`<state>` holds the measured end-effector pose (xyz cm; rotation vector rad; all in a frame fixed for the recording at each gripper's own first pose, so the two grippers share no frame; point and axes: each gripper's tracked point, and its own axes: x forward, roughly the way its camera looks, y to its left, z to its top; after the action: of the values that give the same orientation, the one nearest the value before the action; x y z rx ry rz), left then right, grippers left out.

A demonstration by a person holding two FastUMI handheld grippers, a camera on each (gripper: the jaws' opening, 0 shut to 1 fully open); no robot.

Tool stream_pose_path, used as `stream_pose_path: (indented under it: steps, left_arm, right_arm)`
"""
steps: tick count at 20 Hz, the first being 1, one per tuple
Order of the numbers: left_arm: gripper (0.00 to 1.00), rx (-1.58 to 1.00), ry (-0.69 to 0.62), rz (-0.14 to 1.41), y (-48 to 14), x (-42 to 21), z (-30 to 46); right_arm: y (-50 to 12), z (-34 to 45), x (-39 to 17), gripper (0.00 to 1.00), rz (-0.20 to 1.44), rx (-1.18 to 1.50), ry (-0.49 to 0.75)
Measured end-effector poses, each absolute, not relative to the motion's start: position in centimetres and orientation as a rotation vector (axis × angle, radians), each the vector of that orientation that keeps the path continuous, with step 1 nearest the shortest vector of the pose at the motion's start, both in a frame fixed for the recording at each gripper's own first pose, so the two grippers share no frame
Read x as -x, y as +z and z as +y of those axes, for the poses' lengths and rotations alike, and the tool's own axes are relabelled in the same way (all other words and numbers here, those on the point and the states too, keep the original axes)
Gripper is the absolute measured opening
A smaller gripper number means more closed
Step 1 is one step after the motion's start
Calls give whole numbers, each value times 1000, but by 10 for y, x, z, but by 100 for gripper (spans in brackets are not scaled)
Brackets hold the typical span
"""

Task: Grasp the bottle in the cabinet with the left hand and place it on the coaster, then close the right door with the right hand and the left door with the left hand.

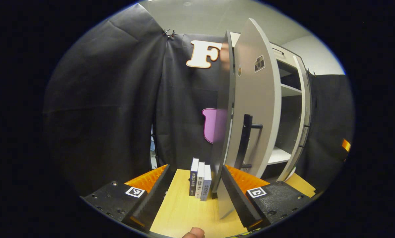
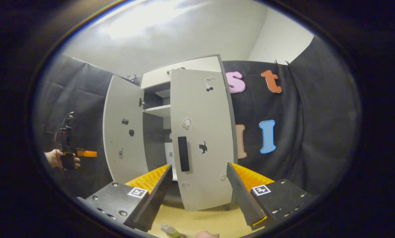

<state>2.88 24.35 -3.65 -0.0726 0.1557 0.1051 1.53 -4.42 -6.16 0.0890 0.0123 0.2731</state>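
The grey cabinet stands on the wooden table. Its right door, with a black handle, is swung across the right half. My right gripper is open just in front of that door, with nothing between its fingers. The left door stands open. In the left gripper view this left door is nearly edge-on, with its black handle facing me. My left gripper is open, and the door's lower edge is close by its right finger. A clear bottle stands on the table at the view's lower edge.
Three books stand upright on the table between my left gripper's fingers, farther off. White shelves show inside the cabinet. A hand holds the left gripper to the left of the cabinet. Black cloth walls surround the booth.
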Motion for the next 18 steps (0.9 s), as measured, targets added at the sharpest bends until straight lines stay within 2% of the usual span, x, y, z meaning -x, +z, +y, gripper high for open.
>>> stream_pose_path:
  steps: [2,5,6,7,8,9,11,16,17,18]
  left_arm:
    - [96,55,95,146,-28,-42,241]
    - [96,35,84,132,-18,-58,234]
    - [93,37,72,135,-18,-64,226]
    - [96,41,52,142,-18,-69,217]
    - [97,37,68,147,-18,-68,213]
    - [91,31,77,142,-16,-70,213]
    - [89,69,80,150,-18,-70,210]
    - [89,124,132,194,-22,-68,206]
    - [95,112,140,184,-20,-67,206]
    - [95,104,146,174,-20,-67,205]
  right_arm:
    - [-62,-51,-9,99,12,-86,267]
    - [-62,-64,-5,99,13,-100,241]
    - [-62,-67,-3,99,14,-103,235]
    - [-63,-73,-2,99,14,-102,224]
    - [-64,-78,0,99,16,-100,215]
    - [-63,-82,2,99,17,-99,206]
    - [-66,-90,6,99,22,-83,181]
    - [-65,-81,14,99,11,-67,210]
    - [-67,-79,14,99,16,-69,214]
    - [-69,-77,14,99,21,-70,218]
